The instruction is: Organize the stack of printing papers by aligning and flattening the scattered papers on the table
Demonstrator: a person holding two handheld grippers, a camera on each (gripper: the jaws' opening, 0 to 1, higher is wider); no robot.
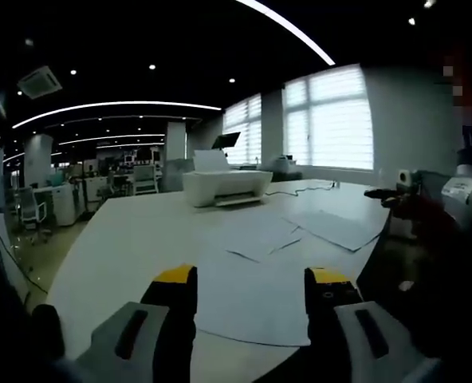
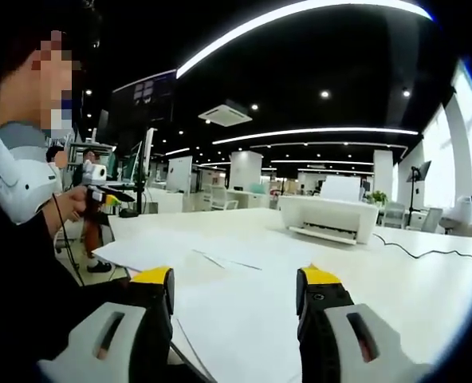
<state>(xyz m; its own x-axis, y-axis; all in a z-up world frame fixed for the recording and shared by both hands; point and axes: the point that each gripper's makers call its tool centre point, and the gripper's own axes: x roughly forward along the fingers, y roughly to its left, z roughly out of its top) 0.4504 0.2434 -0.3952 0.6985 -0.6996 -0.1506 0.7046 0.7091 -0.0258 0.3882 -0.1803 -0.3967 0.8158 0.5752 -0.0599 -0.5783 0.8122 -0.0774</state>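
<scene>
Left gripper point(image 1: 250, 289) spread wide, nothing between the yellow-tipped jaws, poised low over the near edge of the white table point(image 1: 132, 239). Just past the jaws, the nearest sheet of the printing papers point(image 1: 256, 307) flat on the tabletop, further sheets point(image 1: 332, 227) fanned askew beyond it, overlapping. White printer point(image 1: 224, 185) farther back, a cable point(image 1: 304, 187) trailing from it. Right gripper point(image 2: 234, 289) likewise parted and empty above the table, loose papers point(image 2: 180, 255) ahead, printer point(image 2: 329, 217) beyond. Person's hand point(image 2: 72, 203) at the left.
</scene>
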